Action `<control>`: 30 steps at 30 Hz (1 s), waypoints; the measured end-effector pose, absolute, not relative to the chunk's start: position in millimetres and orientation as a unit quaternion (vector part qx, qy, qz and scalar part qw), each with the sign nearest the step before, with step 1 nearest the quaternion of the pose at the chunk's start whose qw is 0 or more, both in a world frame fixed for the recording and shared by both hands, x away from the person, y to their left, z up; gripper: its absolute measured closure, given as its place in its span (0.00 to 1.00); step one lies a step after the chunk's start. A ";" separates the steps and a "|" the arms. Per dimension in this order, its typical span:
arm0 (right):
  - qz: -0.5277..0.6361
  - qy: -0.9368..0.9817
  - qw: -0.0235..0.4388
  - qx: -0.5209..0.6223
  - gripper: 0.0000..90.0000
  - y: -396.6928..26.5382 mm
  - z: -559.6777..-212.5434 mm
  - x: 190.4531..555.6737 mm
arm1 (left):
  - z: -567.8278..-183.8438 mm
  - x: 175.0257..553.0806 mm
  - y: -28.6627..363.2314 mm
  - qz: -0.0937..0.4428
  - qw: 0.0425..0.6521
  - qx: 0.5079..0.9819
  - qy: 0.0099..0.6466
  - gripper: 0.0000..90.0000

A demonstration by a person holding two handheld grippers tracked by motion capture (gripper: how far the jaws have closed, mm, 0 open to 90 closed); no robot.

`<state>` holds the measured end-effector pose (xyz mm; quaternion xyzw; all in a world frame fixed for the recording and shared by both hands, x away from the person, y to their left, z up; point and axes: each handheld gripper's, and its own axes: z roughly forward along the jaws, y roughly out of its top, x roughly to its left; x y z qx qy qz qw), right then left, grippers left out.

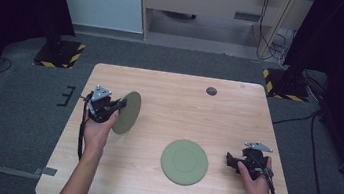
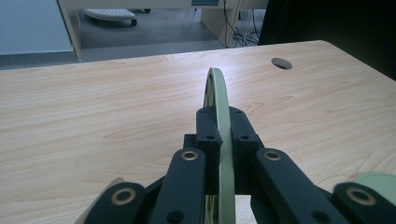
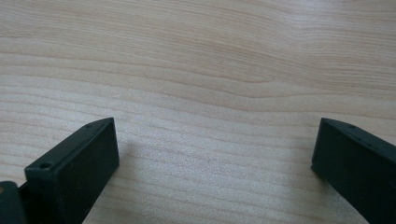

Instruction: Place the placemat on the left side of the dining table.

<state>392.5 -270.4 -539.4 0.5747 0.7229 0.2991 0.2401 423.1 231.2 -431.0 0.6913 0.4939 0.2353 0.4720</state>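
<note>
Wooden bench (image 1: 169, 101) lying under us, our left gripper (image 1: 121, 105) at nine o'clock clenching its fingers (image 2: 208, 130) on an upright green plate (image 1: 126, 112), second green plate (image 1: 184, 161) lying flat toward five o'clock, our right gripper (image 1: 230, 159) resting beside it, fingers (image 3: 74, 172) spread on nothing.

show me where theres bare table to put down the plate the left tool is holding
The left tool grips a green plate on edge. Bare wood runs across the far half of the table, up to the cable hole, and along the near left corner. Tightest: near right, between the flat green plate and the right tool.
</note>
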 end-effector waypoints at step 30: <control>0.300 0.723 0.239 0.575 0.01 -269.7 -539.4 392.4 | -440.8 418.8 256.1 0.245 0.472 0.671 0.517 0.95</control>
